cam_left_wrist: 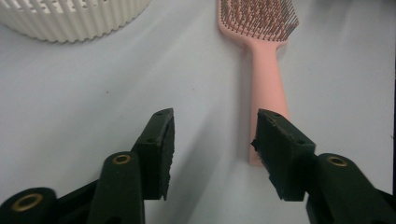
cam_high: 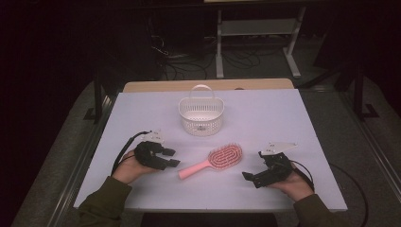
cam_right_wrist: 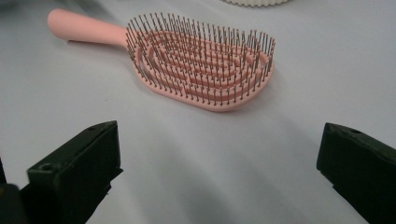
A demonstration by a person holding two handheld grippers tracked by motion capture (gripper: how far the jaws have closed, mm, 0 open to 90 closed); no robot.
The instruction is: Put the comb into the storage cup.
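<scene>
High view looking forward and down over the white table (cam_high: 265, 118), both gripper views low and close, probably near level, sharing the pink hairbrush (cam_right_wrist: 201, 65)

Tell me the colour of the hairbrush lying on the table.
The hairbrush is pink, with dark bristles on its pink head; the right gripper view shows it best.
</scene>
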